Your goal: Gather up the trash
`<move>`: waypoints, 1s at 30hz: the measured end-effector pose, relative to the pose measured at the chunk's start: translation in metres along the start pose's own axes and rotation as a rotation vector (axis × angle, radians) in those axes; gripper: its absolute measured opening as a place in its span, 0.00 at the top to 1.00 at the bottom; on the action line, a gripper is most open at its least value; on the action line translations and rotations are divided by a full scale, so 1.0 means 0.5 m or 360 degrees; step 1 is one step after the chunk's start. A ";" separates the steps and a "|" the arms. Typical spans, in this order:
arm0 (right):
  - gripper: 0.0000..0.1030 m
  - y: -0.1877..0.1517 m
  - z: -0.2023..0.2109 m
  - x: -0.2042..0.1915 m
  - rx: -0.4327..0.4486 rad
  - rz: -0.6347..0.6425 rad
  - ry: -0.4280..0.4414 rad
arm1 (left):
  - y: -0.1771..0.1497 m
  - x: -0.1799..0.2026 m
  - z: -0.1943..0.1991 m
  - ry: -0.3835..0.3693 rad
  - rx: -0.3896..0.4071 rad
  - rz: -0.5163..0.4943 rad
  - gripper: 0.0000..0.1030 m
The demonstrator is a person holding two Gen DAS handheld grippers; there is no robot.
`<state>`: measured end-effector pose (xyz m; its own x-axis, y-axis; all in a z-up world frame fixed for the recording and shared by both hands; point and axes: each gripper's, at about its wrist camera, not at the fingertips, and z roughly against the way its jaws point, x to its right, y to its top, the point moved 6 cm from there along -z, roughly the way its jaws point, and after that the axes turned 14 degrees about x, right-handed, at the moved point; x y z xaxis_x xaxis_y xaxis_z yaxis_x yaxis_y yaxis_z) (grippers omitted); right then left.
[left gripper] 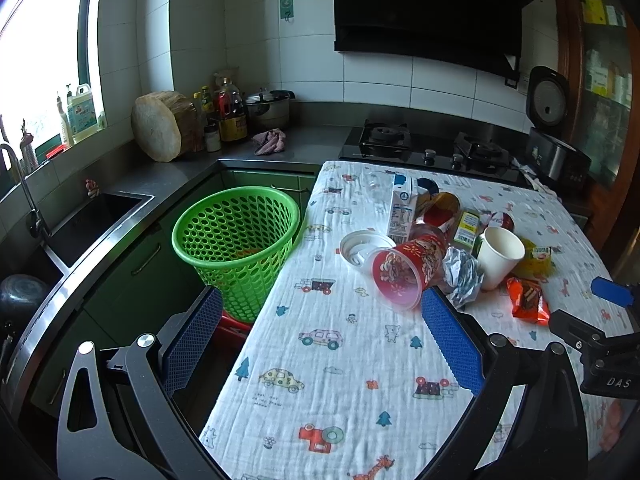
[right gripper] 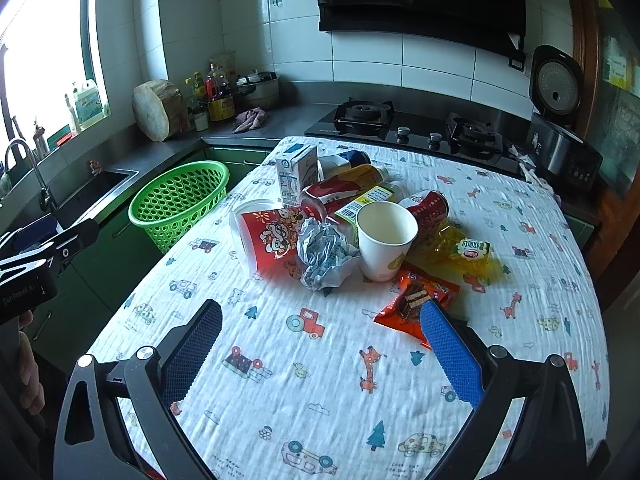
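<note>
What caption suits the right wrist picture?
Open right gripper faces heaped trash: white paper cup, crumpled foil wrapper, beside green plastic basket.

- Basket (right gripper: 180,204): beside the table's (right gripper: 280,360) left edge.
- Paper cup (right gripper: 384,240): upright amid the trash, crumpled wrapper (right gripper: 322,254) to its left.
- Carton (right gripper: 296,176): behind them.

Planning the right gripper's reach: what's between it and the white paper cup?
In the right wrist view, the orange snack wrapper lies between the right gripper and the white paper cup.
</note>
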<state>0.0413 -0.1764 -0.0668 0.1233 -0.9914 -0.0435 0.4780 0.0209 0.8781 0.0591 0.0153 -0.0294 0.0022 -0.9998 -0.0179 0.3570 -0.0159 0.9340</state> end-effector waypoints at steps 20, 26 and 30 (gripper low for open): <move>0.08 -0.003 -0.072 0.026 -0.0044 -0.0051 -0.0052 | 0.003 -0.011 -0.064 -0.0078 -0.0041 -0.0072 0.05; 0.20 -0.007 -0.108 0.039 -0.0071 -0.0096 -0.0070 | 0.002 -0.012 -0.093 -0.0117 -0.0060 -0.0092 0.05; 0.24 -0.013 -0.137 0.054 -0.0098 -0.0125 -0.0105 | 0.003 -0.009 -0.118 -0.0162 -0.0079 -0.0092 0.05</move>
<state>0.1013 -0.1945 -0.1063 0.0267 -0.9966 -0.0780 0.5370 -0.0515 0.8420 0.1146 0.0202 -0.0491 -0.1138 -0.9930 -0.0323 0.3996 -0.0756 0.9136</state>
